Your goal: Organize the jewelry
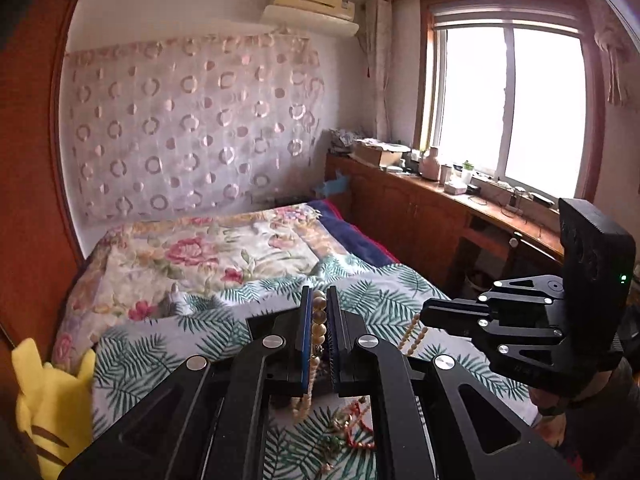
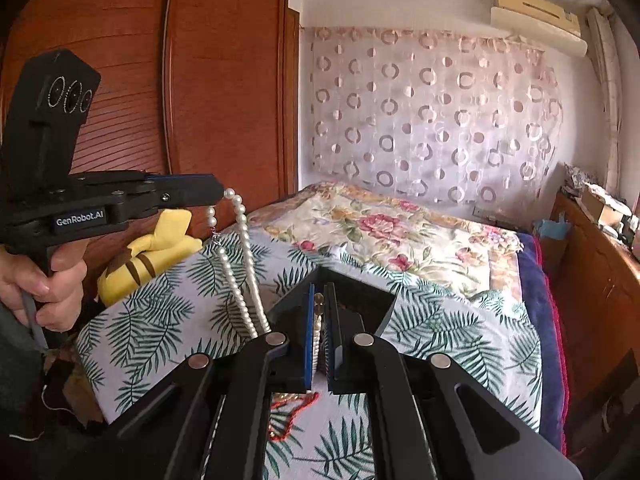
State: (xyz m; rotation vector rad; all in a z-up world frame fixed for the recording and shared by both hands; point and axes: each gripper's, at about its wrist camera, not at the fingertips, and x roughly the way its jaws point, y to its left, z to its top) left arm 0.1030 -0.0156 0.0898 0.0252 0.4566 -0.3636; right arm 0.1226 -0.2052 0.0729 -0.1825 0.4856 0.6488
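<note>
Pearl-white beads of a necklace (image 2: pixel 240 272) hang in a long loop from the left hand-held gripper (image 2: pixel 218 190), whose jaws are clenched on the strand above the bed (image 2: pixel 440 320). Beside it, the right hand-held gripper (image 2: pixel 319 320) is clamped on a second strand, a beige bead necklace (image 2: pixel 318 332), which runs down between its blue pads. Below both, a red bead string (image 1: pixel 360 436) lies in a tangle on the fern-print bedspread (image 1: pixel 160 356). A yellow plush toy (image 2: pixel 148 252) sits at the bed's edge, near the wooden wardrobe (image 2: pixel 224 80).
</note>
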